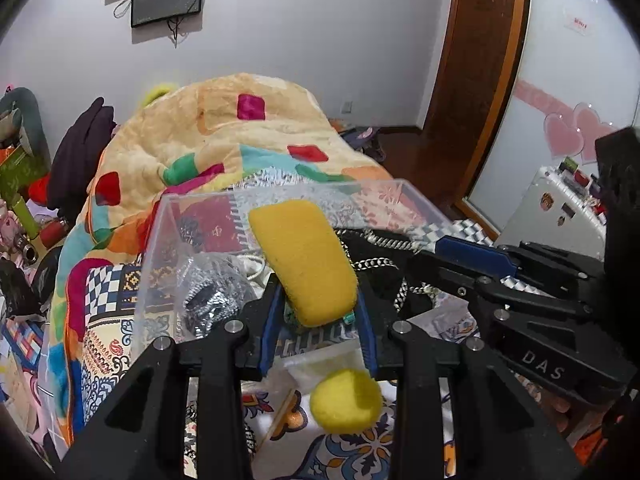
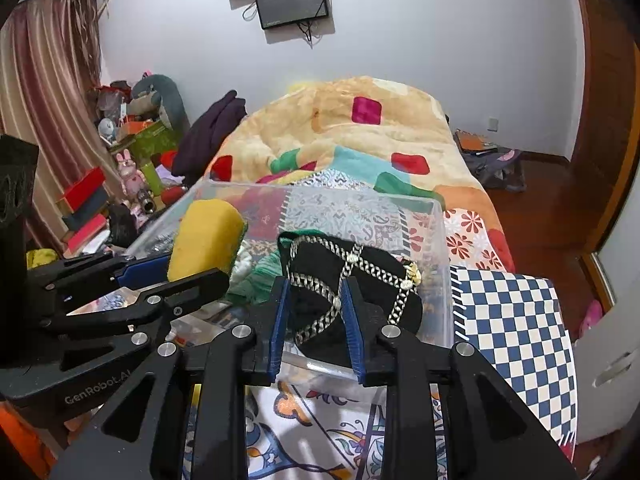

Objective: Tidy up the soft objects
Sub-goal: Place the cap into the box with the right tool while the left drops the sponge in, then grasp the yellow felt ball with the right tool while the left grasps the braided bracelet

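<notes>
Left wrist view showed your left tool point(image 1: 318, 316) clamped on the yellow sponge point(image 1: 306, 260), raised over the clear bin point(image 1: 416, 196) on the bed, likely for dropping in; your right tool point(image 2: 316, 316) pinched the black chain-trimmed pouch point(image 2: 352, 280) above the same bin.

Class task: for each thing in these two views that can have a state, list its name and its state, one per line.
left gripper: shut on the yellow sponge, held over the bin.
right gripper: shut on the black pouch with silver chain trim.
clear plastic bin: open, no lid on it.
yellow ball: loose on the bedspread, outside the bin.
wall screen: dark.
</notes>
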Demonstrator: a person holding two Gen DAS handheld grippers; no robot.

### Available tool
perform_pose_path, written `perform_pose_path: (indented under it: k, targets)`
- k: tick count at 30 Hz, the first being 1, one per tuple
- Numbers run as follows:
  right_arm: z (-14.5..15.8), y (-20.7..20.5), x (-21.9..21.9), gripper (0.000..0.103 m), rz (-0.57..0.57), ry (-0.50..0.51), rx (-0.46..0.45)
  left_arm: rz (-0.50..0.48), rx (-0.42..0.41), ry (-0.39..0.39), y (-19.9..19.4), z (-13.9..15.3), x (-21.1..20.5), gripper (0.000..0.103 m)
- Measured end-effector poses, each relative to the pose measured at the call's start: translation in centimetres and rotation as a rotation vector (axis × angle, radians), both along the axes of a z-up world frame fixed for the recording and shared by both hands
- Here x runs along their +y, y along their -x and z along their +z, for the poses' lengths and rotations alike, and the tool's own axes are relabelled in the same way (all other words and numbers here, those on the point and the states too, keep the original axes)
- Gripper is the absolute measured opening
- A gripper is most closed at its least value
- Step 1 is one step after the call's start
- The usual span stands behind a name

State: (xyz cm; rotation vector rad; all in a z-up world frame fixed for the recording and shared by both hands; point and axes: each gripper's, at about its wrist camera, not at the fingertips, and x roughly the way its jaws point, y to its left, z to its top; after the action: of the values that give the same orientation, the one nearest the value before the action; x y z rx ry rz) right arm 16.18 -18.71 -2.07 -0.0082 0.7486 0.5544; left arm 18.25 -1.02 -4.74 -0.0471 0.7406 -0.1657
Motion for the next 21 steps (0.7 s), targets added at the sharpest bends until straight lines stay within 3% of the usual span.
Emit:
perform_pose_path:
  k: [8,12,14,17,21]
  targets:
    - [1.8,1.5,-0.7,0.04,-0.011,-0.012,-0.068,0.002,-0.095,0.02,3.0,2.8,0.9,0.036]
    - [2.6,2.5,-0.9,0.052,-0.004,-0.022,-0.097,0.03,-0.135,0.045,4.8,3.7,2.7,0.055]
    - [2.9,3.2,-0.8,0.057,0.003,-0.018,-0.12,0.048,-0.15,0.04,5.7,4.0,3.8,0.059]
    - [3.1,4.0,-0.4,0.062,0.025,-0.016,-0.14,0.063,-0.131,0.033,6.1,3.6,4.8,0.062]
    - [2.4,4.5,0.6,0.064,0.069,-0.022,-0.116,0.072,-0.043,0.028,6.3,1.3,6.1,0.062]
